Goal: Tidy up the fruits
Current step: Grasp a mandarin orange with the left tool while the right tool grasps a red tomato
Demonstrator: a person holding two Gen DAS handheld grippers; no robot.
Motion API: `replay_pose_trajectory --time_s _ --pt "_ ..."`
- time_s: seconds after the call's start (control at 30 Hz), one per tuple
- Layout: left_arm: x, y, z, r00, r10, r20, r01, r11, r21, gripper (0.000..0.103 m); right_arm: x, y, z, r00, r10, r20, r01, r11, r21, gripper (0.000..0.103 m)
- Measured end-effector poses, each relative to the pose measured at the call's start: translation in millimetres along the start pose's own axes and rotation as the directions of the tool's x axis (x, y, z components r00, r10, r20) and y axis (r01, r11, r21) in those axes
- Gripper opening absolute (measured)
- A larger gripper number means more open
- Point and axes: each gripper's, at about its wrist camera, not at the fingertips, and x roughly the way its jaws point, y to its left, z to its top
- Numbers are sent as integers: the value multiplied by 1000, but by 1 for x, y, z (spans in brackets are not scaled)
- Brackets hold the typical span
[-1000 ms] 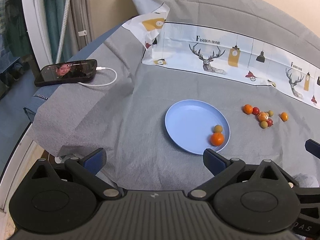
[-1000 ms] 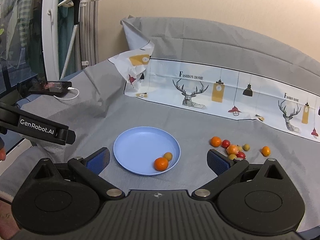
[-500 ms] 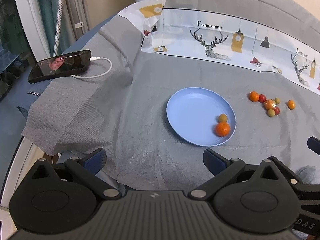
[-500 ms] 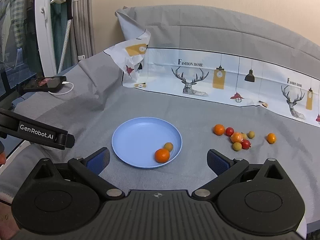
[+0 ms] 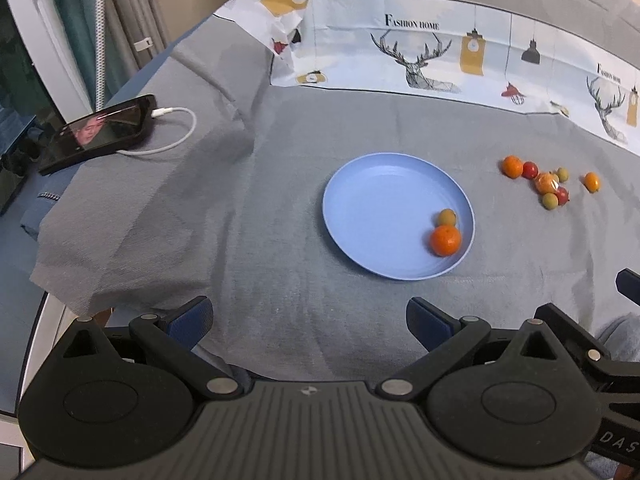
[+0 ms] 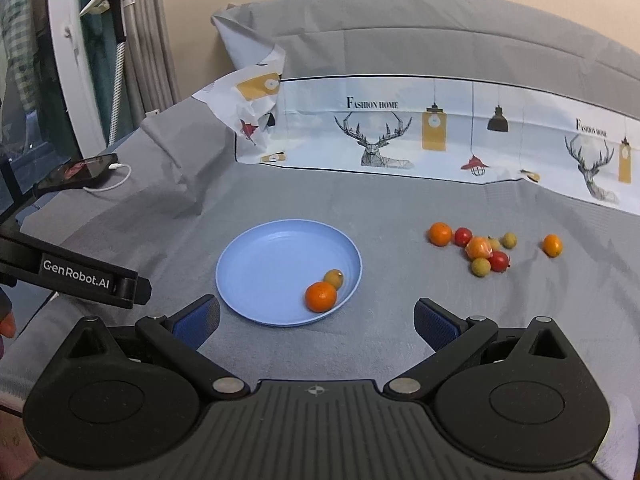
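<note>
Two fruits lie in the blue plate (image 6: 256,264) at mid-frame in the right wrist view: a round orange mandarin (image 6: 320,297) and, touching it, a smaller olive-yellow fruit (image 6: 333,278), both near the plate's right rim. At far left a black phone (image 6: 78,172) rests on the grey cloth (image 6: 360,200). Right of the plate, a loose cluster of small fruits (image 6: 484,250) sits on the cloth: orange, red and yellow-green ones, with one orange fruit (image 6: 552,245) apart at the right. Both the left gripper (image 5: 308,322) and right gripper (image 6: 316,320) hover low in frame, jaws spread apart and empty.
</note>
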Motion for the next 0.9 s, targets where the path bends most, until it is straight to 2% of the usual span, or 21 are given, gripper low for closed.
replay_pose_trajectory --time_s 0.37,0.53,0.63,0.77,0.9 --pt "21 -41 13 998 7 -56 -3 997 77 103 14 -42 -11 999 -31 -24 34 989 143 102" --pt "33 -70 31 997 -17 -81 26 993 113 103 25 -75 -16 993 -112 -29 116 969 218 102" --pt "41 -95 50 995 -48 -86 59 989 137 103 36 -102 -19 979 -205 -20 203 948 246 102" --pt "56 -135 80 992 -87 -87 101 980 169 103 61 -141 -22 948 -319 -17 312 910 273 102" --pt "86 -186 113 995 -86 -51 96 965 243 103 97 -182 -22 906 -423 -7 409 873 267 102"
